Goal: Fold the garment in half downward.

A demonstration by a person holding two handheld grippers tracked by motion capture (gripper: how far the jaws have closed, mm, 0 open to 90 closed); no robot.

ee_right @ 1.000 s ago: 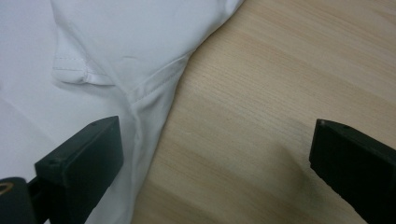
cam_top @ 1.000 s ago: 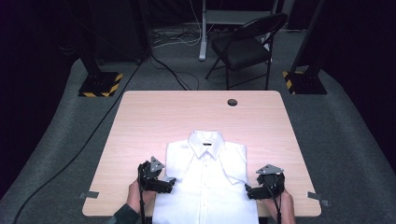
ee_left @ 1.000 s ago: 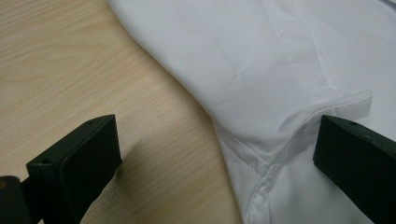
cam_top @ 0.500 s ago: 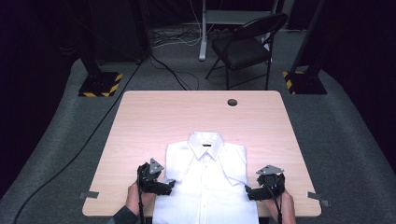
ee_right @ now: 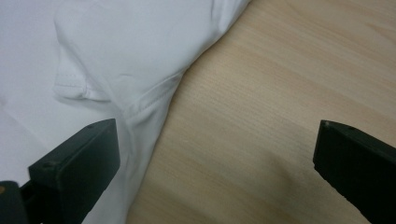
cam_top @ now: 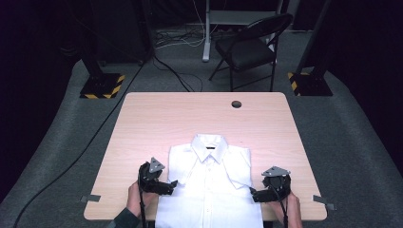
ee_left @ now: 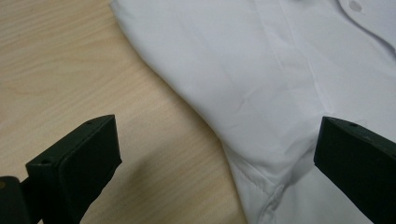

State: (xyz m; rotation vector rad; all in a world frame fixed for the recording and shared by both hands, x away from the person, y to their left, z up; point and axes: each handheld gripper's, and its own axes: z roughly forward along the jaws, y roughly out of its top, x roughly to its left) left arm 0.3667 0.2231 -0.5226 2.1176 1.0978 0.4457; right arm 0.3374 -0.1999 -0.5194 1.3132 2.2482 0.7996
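A white collared shirt [cam_top: 211, 185] lies flat on the wooden table [cam_top: 190, 118], collar away from me, sleeves folded in, its hem hanging over the near edge. My left gripper [cam_top: 172, 184] is open at the shirt's left edge; its jaws straddle the side seam [ee_left: 252, 177], one over bare wood, one over cloth. My right gripper [cam_top: 253, 193] is open at the shirt's right edge [ee_right: 154, 107], one jaw over the fabric, the other over wood. Neither holds anything.
A round cable hole [cam_top: 236, 104] sits near the table's far edge. Behind the table stand a black folding chair [cam_top: 252, 47] and two stand bases with yellow-black stripes [cam_top: 102, 85]. A cable [cam_top: 85, 152] runs along the floor at left.
Both grippers have crept slightly inward toward the shirt's sides. The shirt has not moved.
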